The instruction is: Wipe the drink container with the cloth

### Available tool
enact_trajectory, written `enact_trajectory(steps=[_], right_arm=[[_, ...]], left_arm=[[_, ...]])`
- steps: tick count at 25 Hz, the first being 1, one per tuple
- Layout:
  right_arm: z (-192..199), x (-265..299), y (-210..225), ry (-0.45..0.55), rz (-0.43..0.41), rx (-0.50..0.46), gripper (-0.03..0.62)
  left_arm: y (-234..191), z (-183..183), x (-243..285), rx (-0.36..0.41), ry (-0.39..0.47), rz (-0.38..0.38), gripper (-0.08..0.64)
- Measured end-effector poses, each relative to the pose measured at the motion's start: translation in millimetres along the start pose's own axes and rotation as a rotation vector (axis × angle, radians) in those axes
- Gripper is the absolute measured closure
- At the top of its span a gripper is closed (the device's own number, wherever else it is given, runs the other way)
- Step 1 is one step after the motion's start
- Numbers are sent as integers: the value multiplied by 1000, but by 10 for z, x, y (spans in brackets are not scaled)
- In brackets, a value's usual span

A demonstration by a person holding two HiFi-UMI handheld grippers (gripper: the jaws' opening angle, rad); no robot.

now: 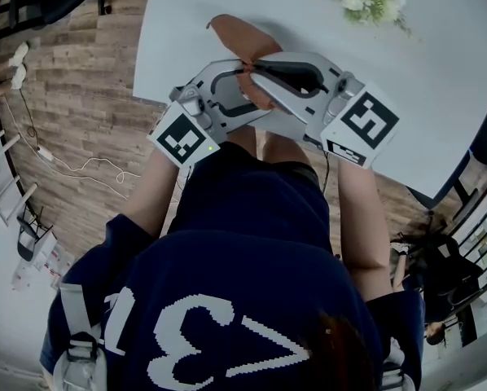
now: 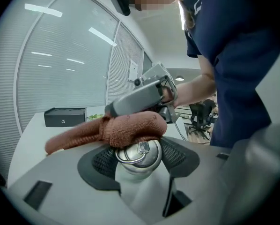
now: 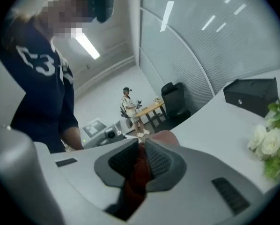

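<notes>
Wiping step in hand — my left gripper (image 2: pixel 139 150) is clamped on the steel bottle (image 2: pixel 136 165), my right gripper (image 3: pixel 139 161) pinches the brown cloth (image 2: pixel 126 130) draped over the bottle's top — next, I'd rub down its sides

The cloth (image 2: pixel 126 130) is showing a rough, nubbly brown knit, matt all over. Under it the drink container (image 2: pixel 141 156) is gleaming as brushed metal, its lid ring glossy (the brightest surface here). The left gripper (image 2: pixel 140 159) and right gripper (image 3: pixel 141 162) are looking like smooth matt grey plastic, their pads (image 2: pixel 104 161) wearing a black, finely dimpled, rubbery face. The table (image 1: pixel 439 72) is reading as smooth, pale and matt; the floor (image 1: pixel 89 96) on the left is showing wood-grain planks.
</notes>
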State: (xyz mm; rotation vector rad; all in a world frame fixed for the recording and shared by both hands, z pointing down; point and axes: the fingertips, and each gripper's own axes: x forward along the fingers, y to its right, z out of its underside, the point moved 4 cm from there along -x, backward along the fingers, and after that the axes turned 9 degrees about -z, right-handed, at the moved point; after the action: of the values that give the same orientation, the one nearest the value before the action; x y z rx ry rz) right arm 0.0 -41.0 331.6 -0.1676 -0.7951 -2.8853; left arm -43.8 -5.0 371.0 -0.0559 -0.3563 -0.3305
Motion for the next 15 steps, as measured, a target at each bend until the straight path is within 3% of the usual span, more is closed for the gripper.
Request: enact_trajectory(steps=[2,5,11,15], right_arm=[[78,-18,89,-21,50,-15,534],[165,-109,221,4,106,41,534],[202,-185,249,38,116,89,534],[365,-316,391,8,185,99,534]], left_arm=[[7,3,4,11,1,-3,291],[-7,18,-15,-28,-18,-46,291],[-82,75,-41,-317,-52,-270,285],[-53,101,-57,-312,-20,-252,287]])
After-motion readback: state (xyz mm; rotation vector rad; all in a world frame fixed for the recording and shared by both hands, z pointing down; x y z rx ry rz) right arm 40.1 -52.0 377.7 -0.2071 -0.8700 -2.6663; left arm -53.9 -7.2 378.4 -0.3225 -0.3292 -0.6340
